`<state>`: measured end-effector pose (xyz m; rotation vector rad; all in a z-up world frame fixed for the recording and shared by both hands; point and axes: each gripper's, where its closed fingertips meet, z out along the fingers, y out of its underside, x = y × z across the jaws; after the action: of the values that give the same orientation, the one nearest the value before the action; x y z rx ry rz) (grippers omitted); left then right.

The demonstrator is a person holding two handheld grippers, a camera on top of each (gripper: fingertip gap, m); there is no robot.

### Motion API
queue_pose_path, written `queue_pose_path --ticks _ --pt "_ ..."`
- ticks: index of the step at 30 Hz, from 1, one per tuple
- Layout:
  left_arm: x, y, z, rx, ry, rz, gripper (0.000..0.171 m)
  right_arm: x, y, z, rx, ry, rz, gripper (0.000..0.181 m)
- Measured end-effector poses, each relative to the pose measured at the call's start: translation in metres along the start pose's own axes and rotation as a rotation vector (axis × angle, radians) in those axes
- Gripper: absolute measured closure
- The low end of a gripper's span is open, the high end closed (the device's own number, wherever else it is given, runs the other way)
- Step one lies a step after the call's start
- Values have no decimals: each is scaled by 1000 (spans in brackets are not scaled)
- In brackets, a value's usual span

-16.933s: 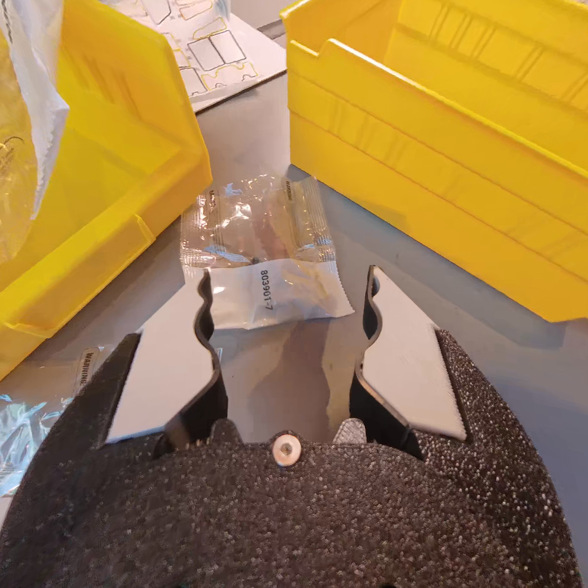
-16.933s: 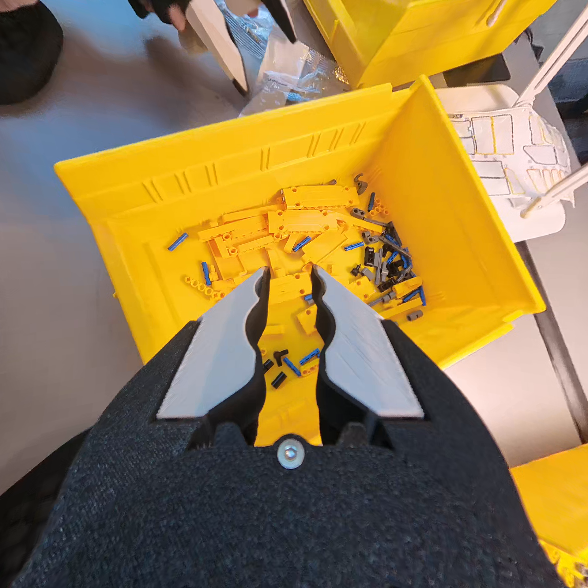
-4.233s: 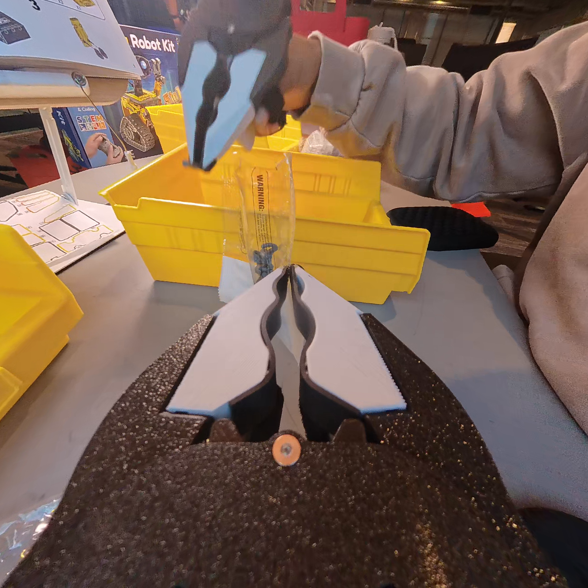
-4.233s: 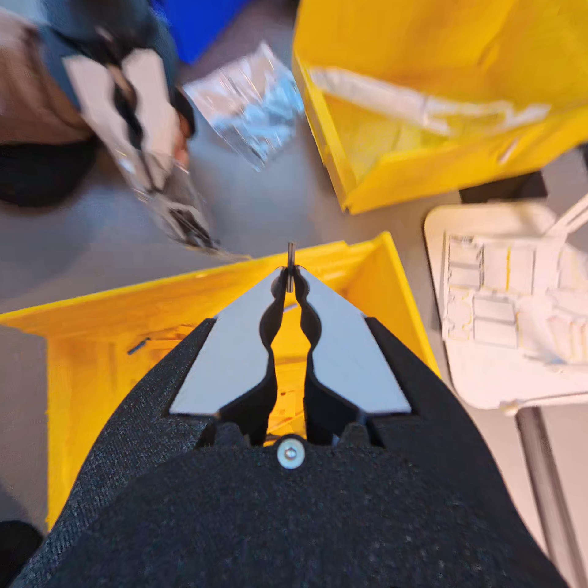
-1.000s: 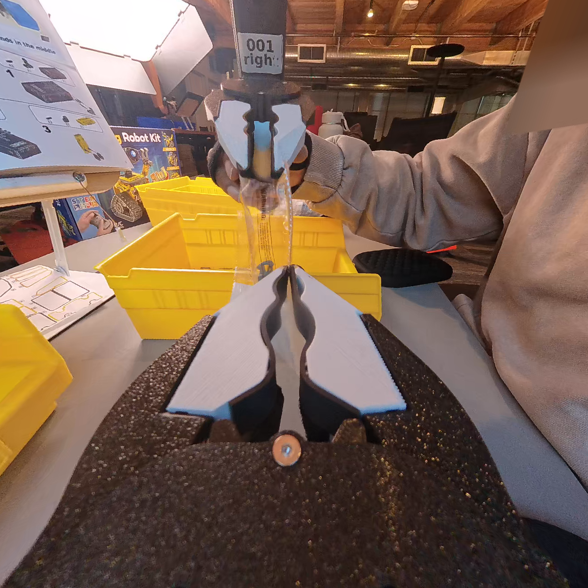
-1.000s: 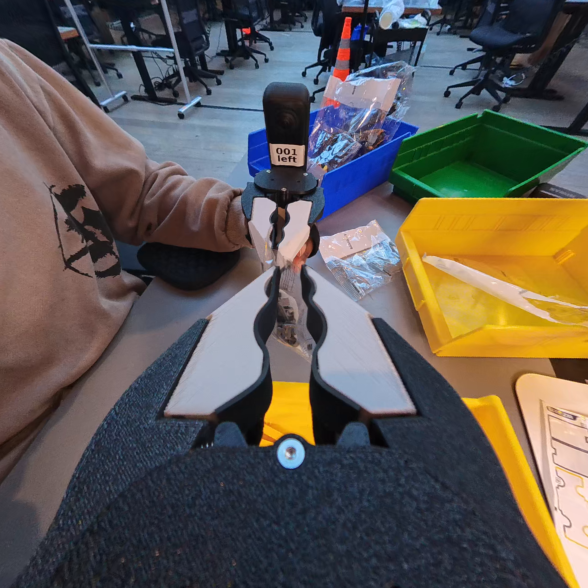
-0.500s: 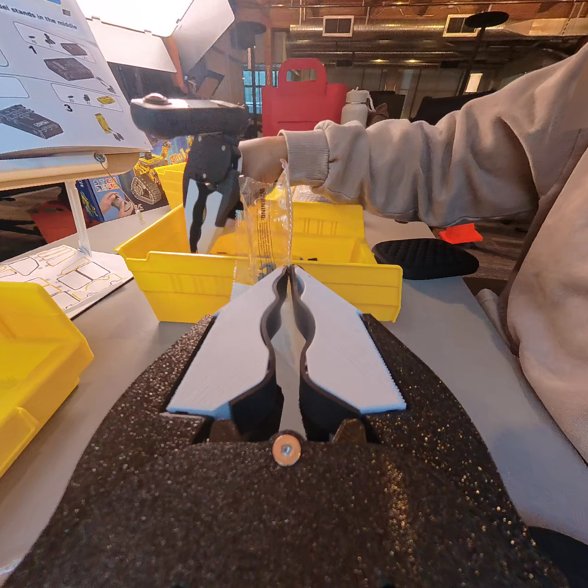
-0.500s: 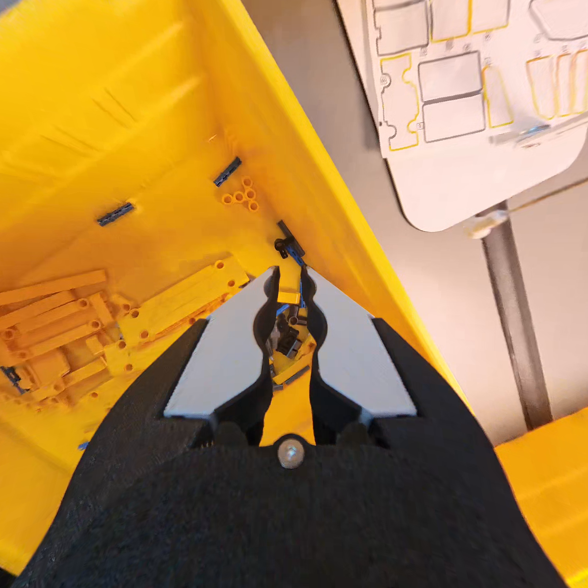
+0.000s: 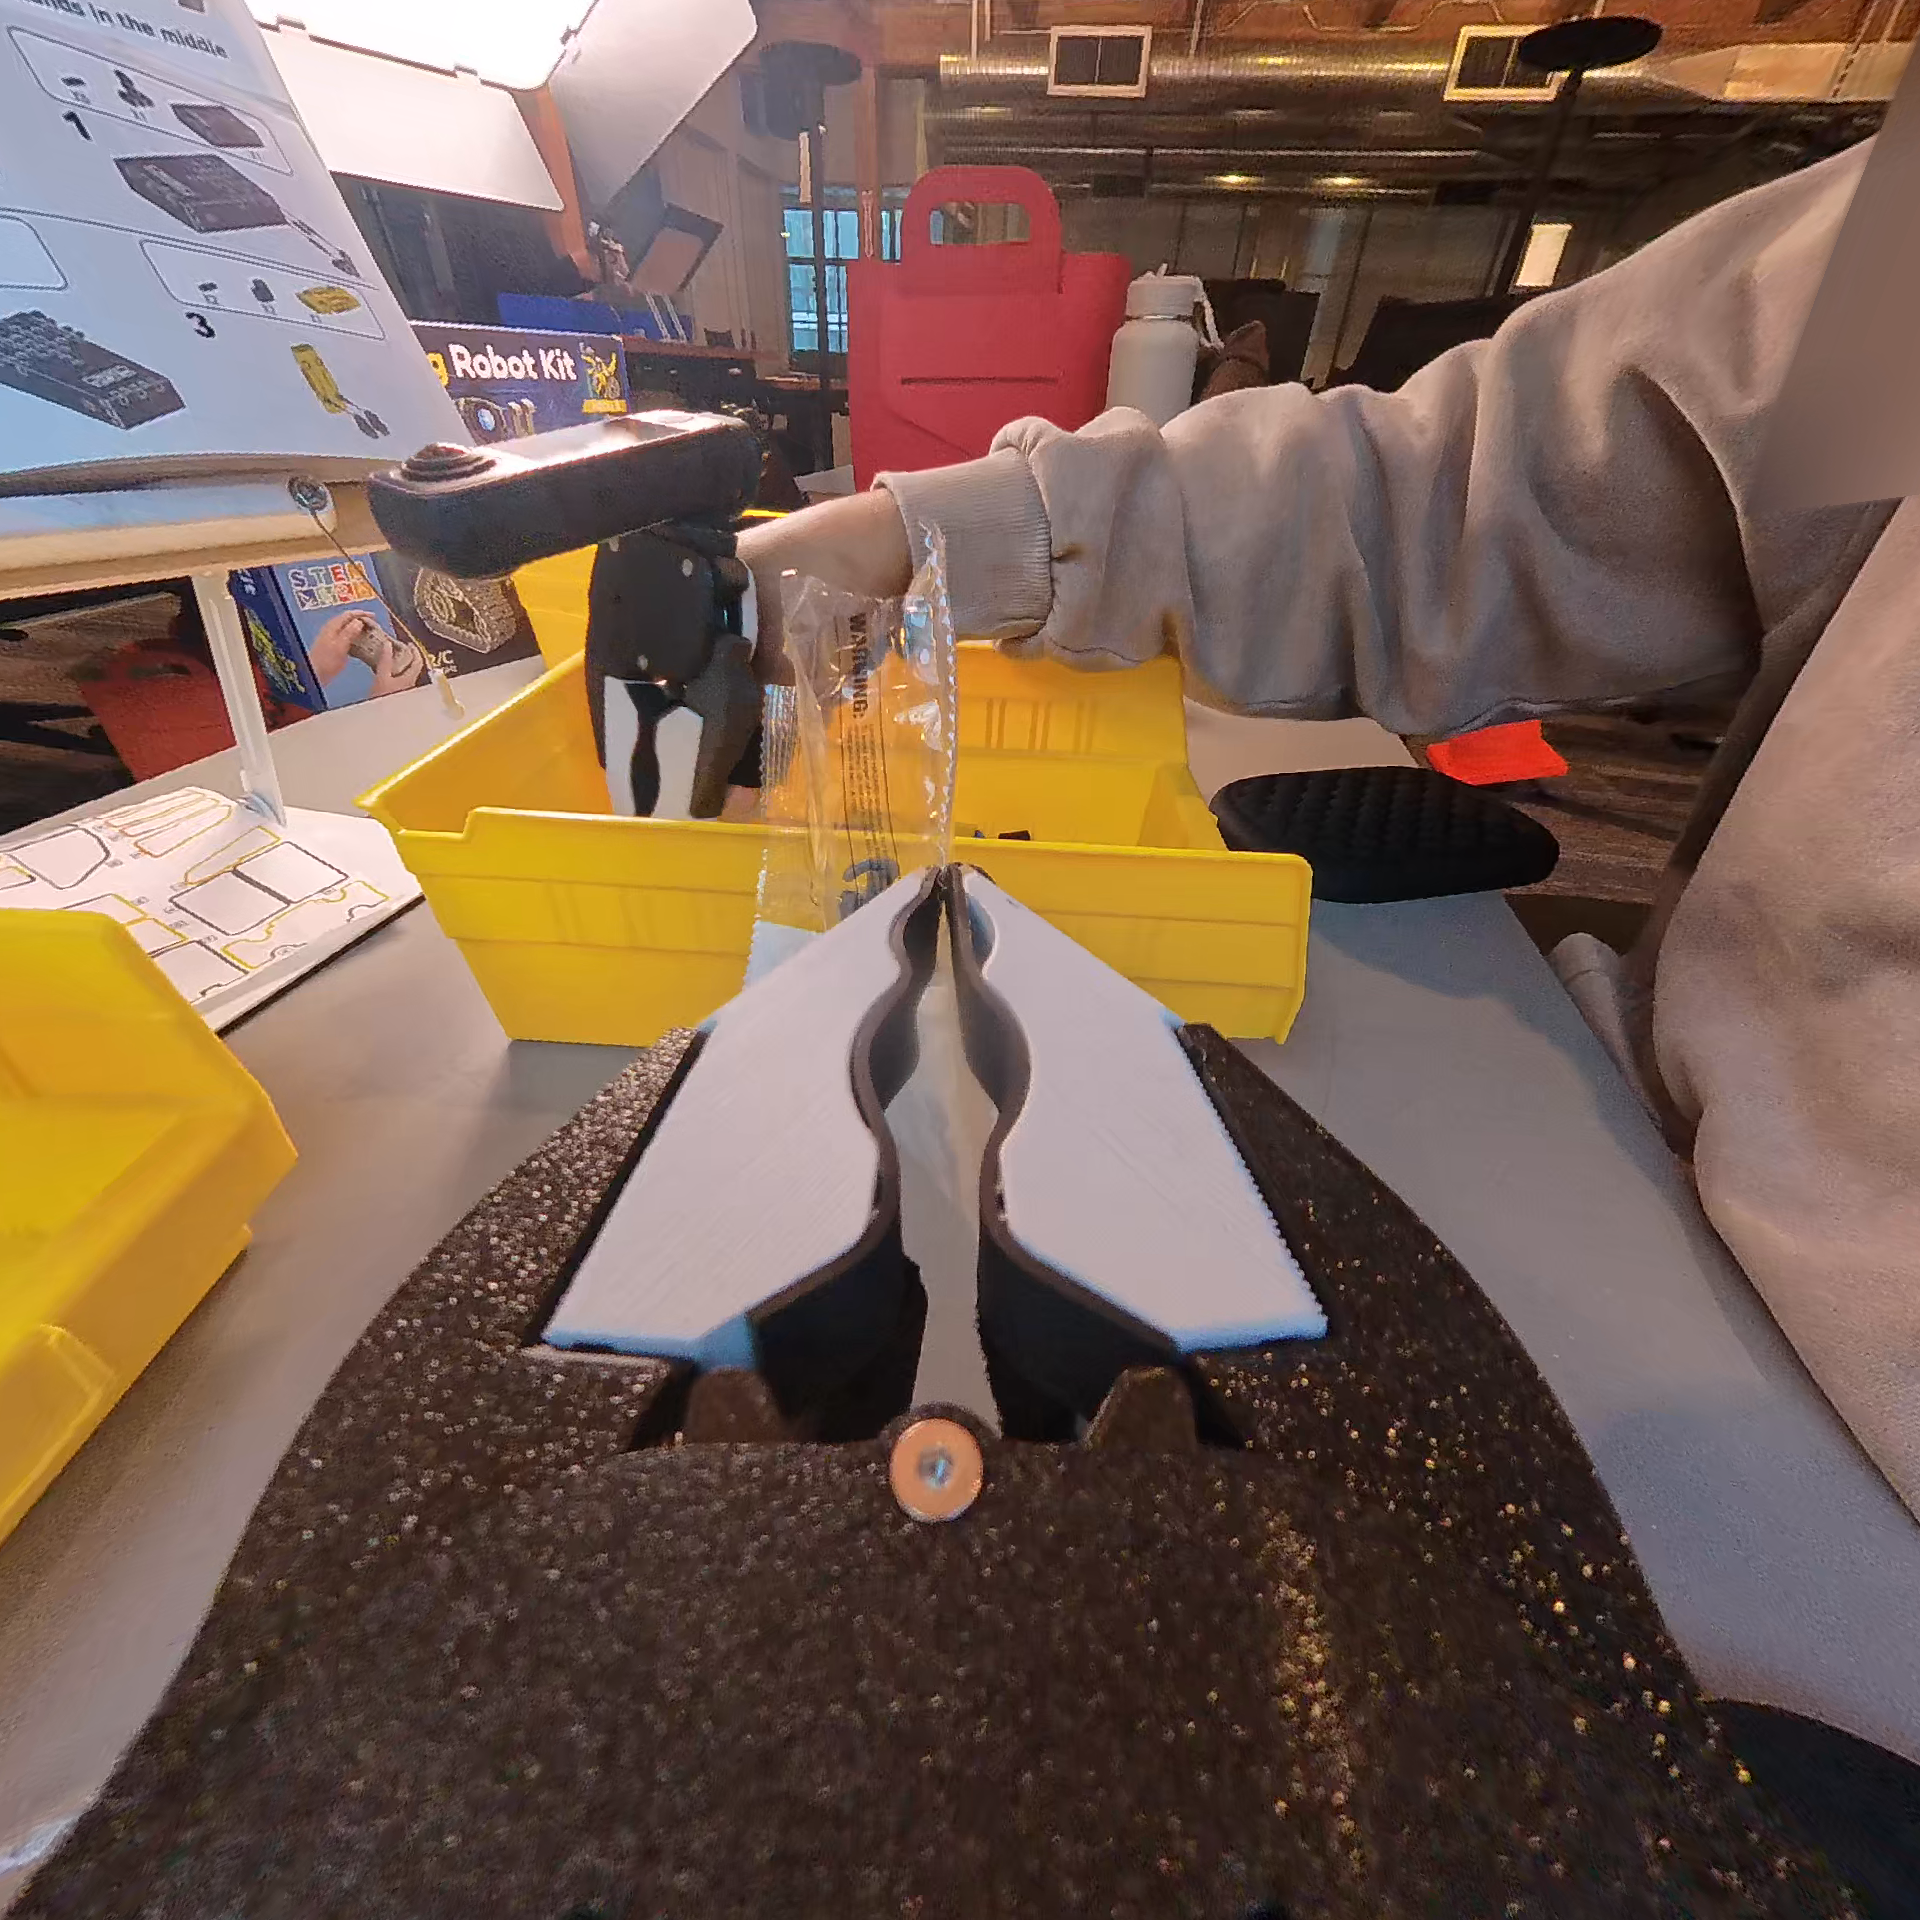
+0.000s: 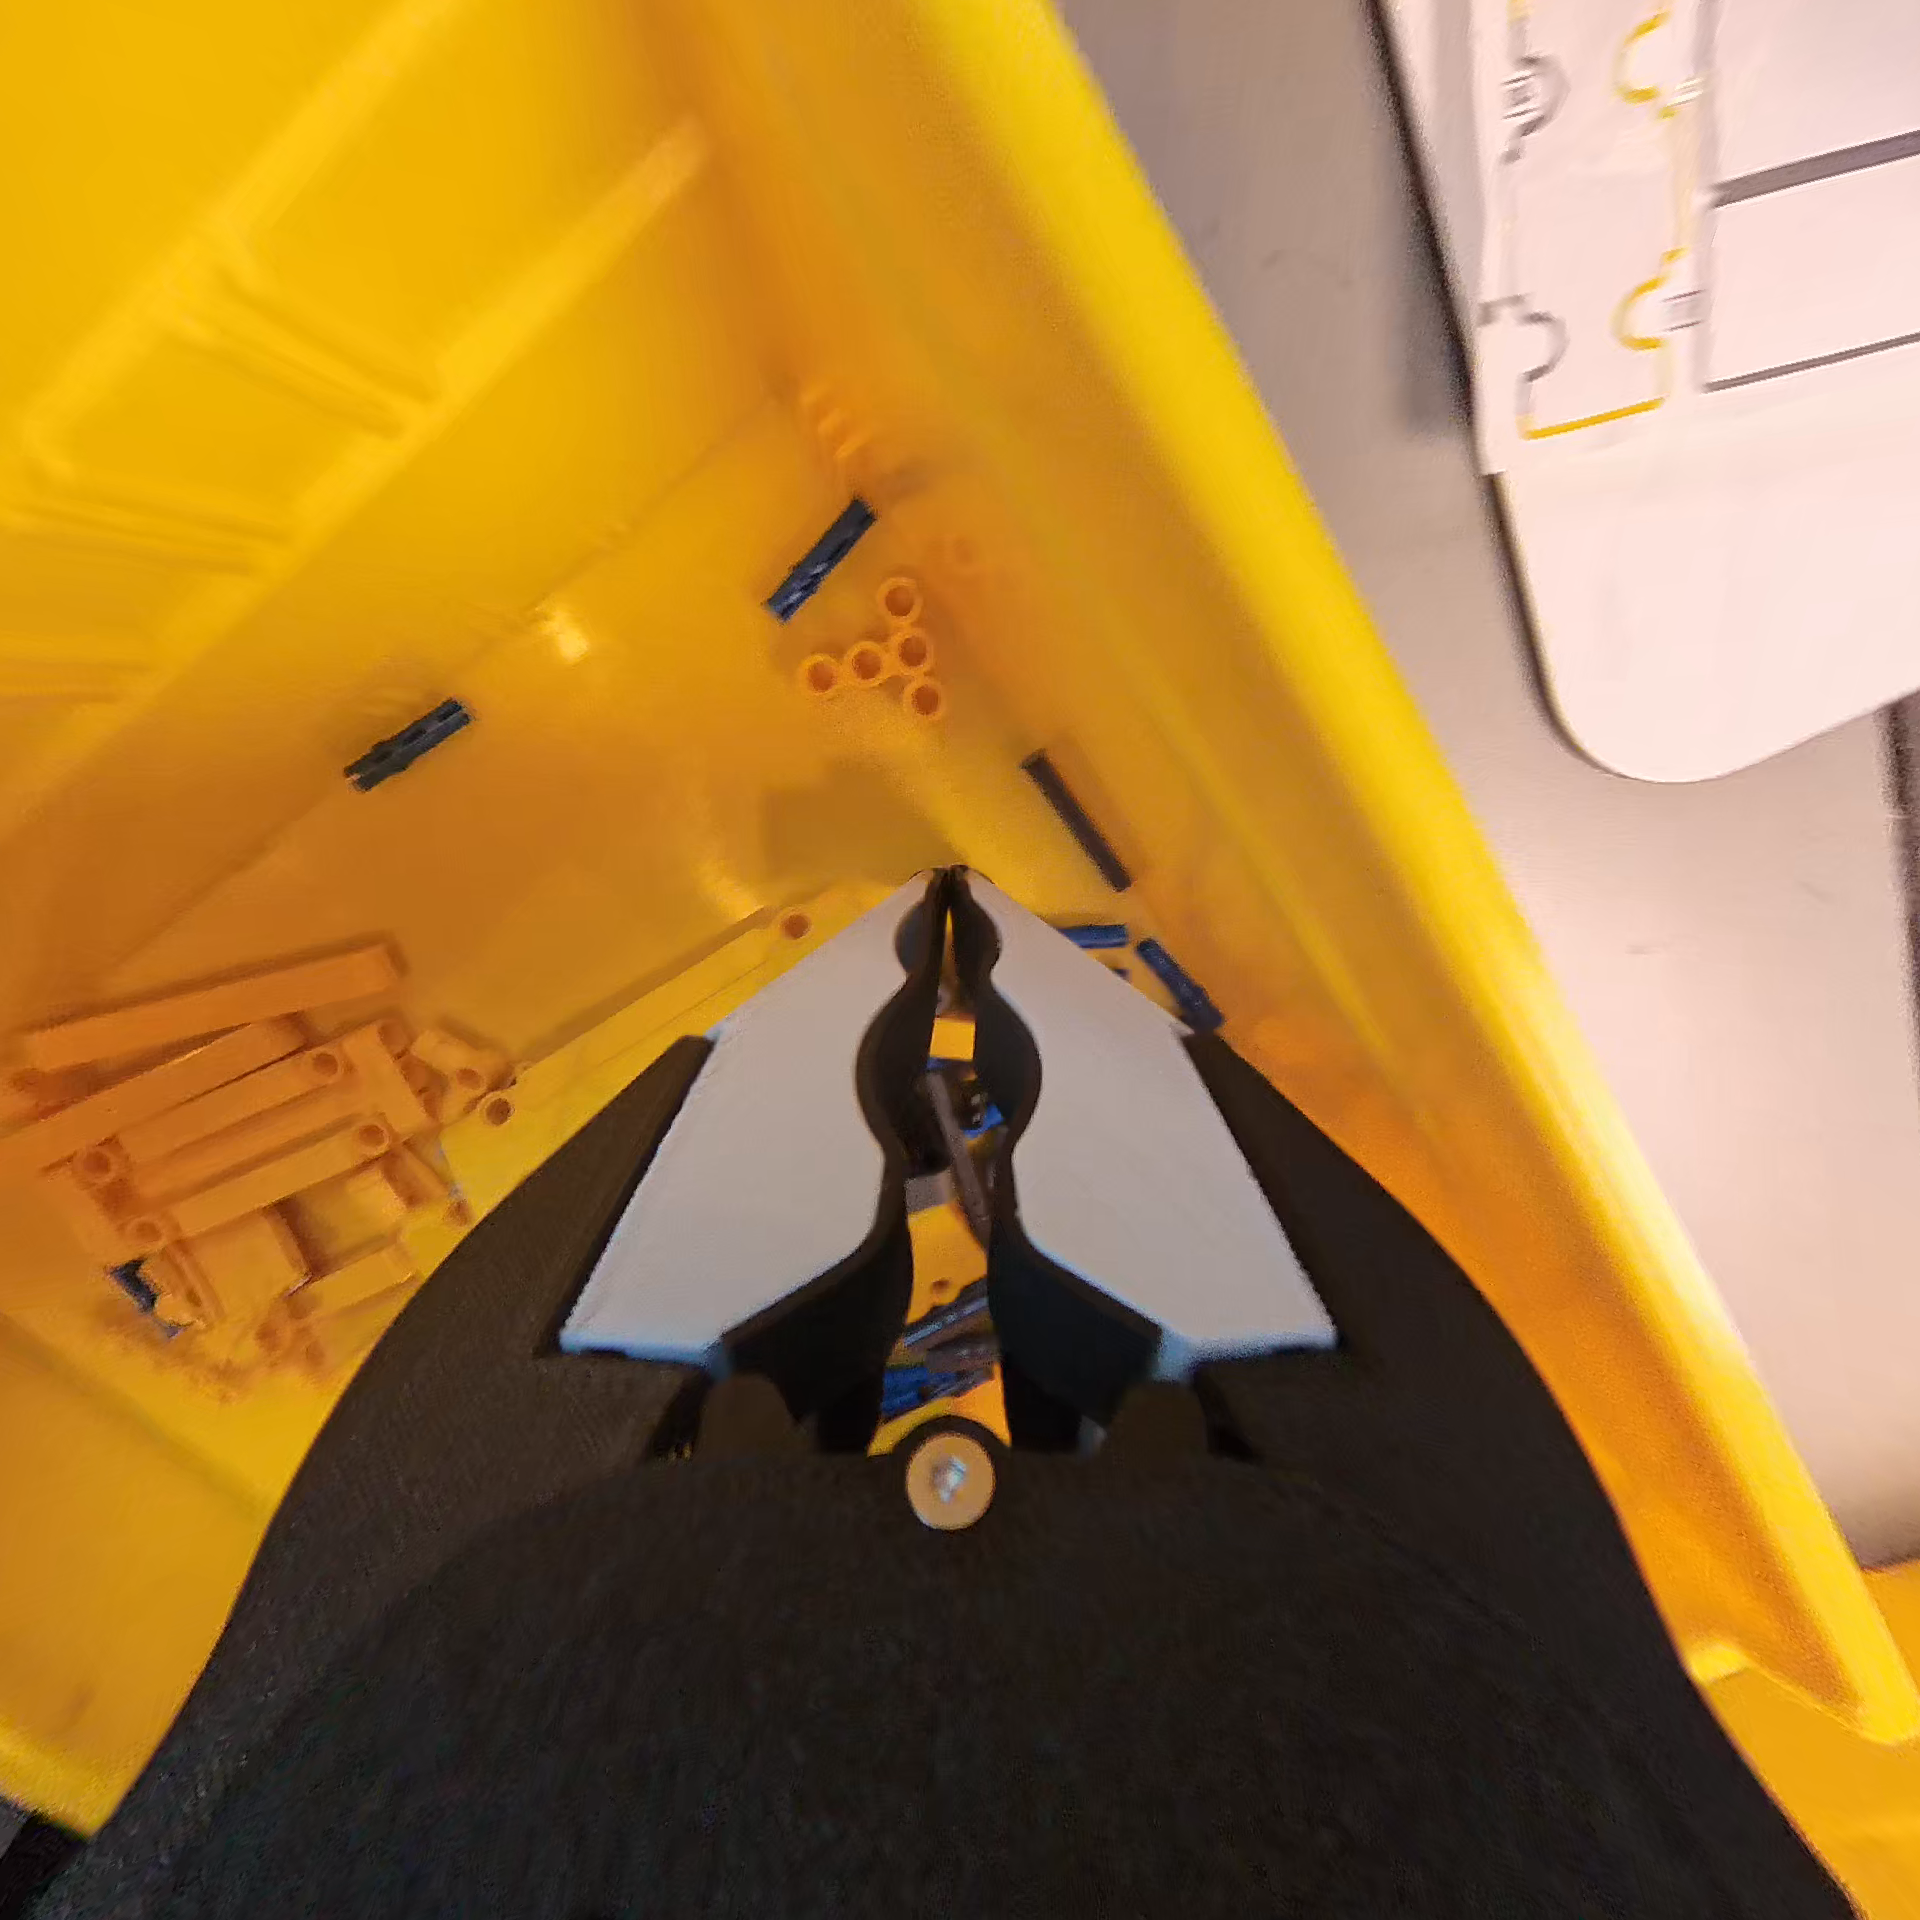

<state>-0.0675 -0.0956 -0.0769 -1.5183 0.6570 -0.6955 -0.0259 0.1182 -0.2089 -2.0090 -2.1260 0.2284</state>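
My left gripper (image 9: 945,878) is shut on the lower edge of a clear plastic bag (image 9: 873,727) and holds it upright in front of a yellow bin (image 9: 623,894). A few small dark and blue parts sit at the bag's bottom. My right gripper (image 9: 665,779) points down into that bin, just left of the bag and apart from it. In the right wrist view my right gripper (image 10: 948,875) is shut, tips touching, with nothing visible between them. It hovers inside the bin (image 10: 1195,520) over yellow beams (image 10: 229,1081) and blue pins (image 10: 821,561).
A second yellow bin (image 9: 104,1143) stands at the left. A white sheet with outlined shapes (image 9: 208,883) lies behind it and also shows in the right wrist view (image 10: 1714,416). An instruction page on a stand (image 9: 156,260) is above. A black pad (image 9: 1382,831) and a beige sleeve (image 9: 1455,520) are on the right. Some 25 cm of space lies between my two pairs of fingers.
My right gripper let go of the bag's top, swung down into the yellow bin, and its jaws closed fully. My left gripper kept its hold on the bag.
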Motion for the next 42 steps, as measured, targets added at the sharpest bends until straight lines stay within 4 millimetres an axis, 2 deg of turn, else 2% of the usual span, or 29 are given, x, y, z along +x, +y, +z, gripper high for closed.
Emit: queue_pose_path --ticks 2,3,6,9,12,14,19,23,25,26,29,32,34,36,42 --pt "0 -1 0 1 0 2 171 -29 5 -6 -16 -170 -7 181" --pt "0 -1 0 2 0 2 171 -32 3 -10 2 -187 -9 181" --pt "0 0 1 -1 2 -1 171 -6 -14 -20 100 -42 14 178" --pt "1 2 2 -9 2 -1 171 14 -20 -15 132 62 70 167" --pt "1 2 2 -10 2 1 171 19 -22 -4 162 123 80 181" --pt "2 1 2 -9 4 2 171 19 -20 3 173 145 81 181" --pt "3 2 3 -14 13 1 171 17 -19 3 190 121 109 181" --pt "5 1 2 -15 14 7 171 -3 -8 1 124 -44 130 181" --pt "5 0 1 -11 11 10 171 -16 -9 -8 140 -118 129 181" --pt "5 -1 0 -8 10 9 171 -16 -8 -13 139 -118 121 181" --pt "4 0 0 -7 13 3 171 2 -3 -20 102 -18 101 166" --pt "5 1 1 -13 14 5 171 -3 9 -12 -2 -42 91 154" --pt "5 0 1 -13 13 8 171 -4 15 -6 -52 -23 77 156" --pt "5 -1 0 -9 10 9 171 -10 15 -4 -57 -51 79 168" --pt "5 -2 0 -6 11 10 171 -17 12 -12 -22 -75 57 169"
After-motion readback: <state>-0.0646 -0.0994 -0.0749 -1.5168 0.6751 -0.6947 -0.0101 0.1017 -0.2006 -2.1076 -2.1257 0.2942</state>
